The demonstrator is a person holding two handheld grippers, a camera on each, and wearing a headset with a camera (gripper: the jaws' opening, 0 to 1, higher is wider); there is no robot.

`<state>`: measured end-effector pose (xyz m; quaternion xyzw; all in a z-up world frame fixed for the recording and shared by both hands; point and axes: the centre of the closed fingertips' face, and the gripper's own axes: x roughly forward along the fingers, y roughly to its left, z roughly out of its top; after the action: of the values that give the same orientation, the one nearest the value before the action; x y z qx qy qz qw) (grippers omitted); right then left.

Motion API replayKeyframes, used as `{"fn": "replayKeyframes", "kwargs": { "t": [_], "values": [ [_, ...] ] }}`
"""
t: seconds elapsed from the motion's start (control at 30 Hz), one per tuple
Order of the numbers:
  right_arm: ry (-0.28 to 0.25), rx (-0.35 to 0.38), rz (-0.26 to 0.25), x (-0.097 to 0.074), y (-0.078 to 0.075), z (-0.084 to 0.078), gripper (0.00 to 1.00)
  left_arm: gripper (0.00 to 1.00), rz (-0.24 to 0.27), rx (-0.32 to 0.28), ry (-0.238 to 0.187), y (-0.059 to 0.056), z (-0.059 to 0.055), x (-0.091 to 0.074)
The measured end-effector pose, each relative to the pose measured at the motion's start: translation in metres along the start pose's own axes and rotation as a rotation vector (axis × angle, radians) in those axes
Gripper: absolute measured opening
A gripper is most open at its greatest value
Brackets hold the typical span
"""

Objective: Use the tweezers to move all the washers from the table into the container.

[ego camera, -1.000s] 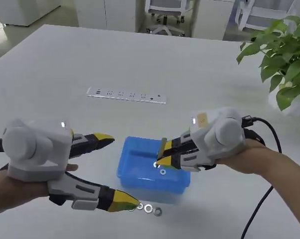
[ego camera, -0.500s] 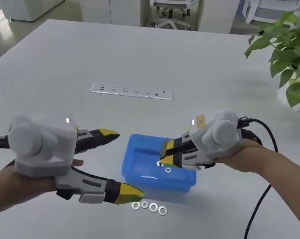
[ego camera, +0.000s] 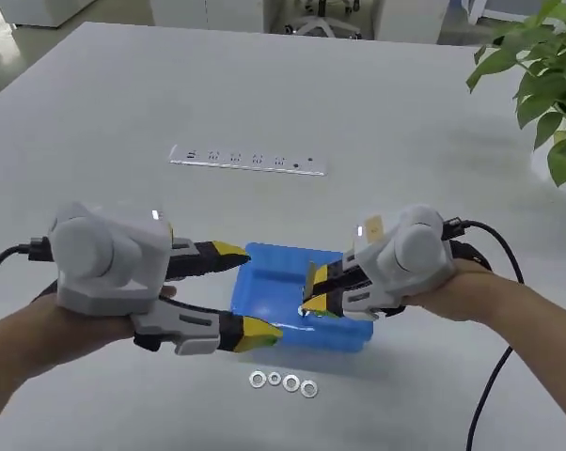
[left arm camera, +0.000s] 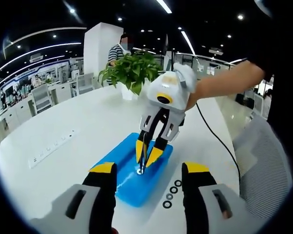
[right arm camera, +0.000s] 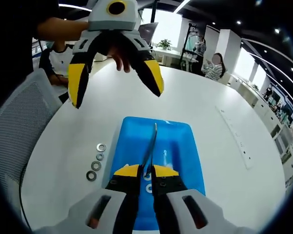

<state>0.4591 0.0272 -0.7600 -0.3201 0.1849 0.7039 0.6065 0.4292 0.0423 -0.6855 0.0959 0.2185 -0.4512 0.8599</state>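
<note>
Four metal ring washers (ego camera: 283,381) on table (ego camera: 405,122) beside one blue rectangular container (ego camera: 269,268); right tongs (right arm camera: 145,171) pinch thin tweezers (right arm camera: 150,146), left tongs (left arm camera: 149,168) spread.

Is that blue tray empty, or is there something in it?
Not empty. The blue container holds at least one washer, lying by the tips of the tweezers that the right gripper is shut on.

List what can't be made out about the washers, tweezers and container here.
- What lies in the blue container: in the head view the right gripper covers much of its floor; in the right gripper view that gripper's own jaws hide the near end. No count is possible.
- Tips of the tweezers: in the left gripper view they are too small to tell whether the washer there is pinched or lying loose.
</note>
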Motion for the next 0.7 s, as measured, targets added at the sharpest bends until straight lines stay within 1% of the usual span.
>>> {"fn": "replayKeyframes", "kwargs": {
  "t": [0.1,0.17,0.27,0.37,0.43,0.53,0.7],
  "values": [
    [0.003,0.003,0.003,0.001,0.001,-0.002,0.10,0.51,0.004,0.024,0.001,0.006,0.002,0.006],
    [0.007,0.000,0.003,0.002,0.002,-0.003,0.10,0.43,0.009,0.043,0.005,0.010,0.003,0.009],
    [-0.001,0.007,0.001,0.001,0.001,-0.003,0.10,0.38,0.002,0.050,0.002,0.012,0.006,0.012],
    [0.000,0.006,0.001,0.001,0.002,-0.003,0.10,0.32,-0.011,0.062,-0.001,0.012,0.008,0.016],
    [-0.001,0.004,0.001,0.000,0.002,-0.004,0.10,0.28,-0.022,0.082,-0.001,0.012,0.009,0.020],
    [-0.001,0.003,0.000,0.000,0.002,-0.004,0.10,0.26,-0.042,0.101,-0.006,0.010,0.013,0.026],
    [0.002,-0.007,0.004,0.000,0.003,-0.004,0.10,0.21,-0.062,0.127,-0.012,0.006,0.019,0.036]
  ]
}}
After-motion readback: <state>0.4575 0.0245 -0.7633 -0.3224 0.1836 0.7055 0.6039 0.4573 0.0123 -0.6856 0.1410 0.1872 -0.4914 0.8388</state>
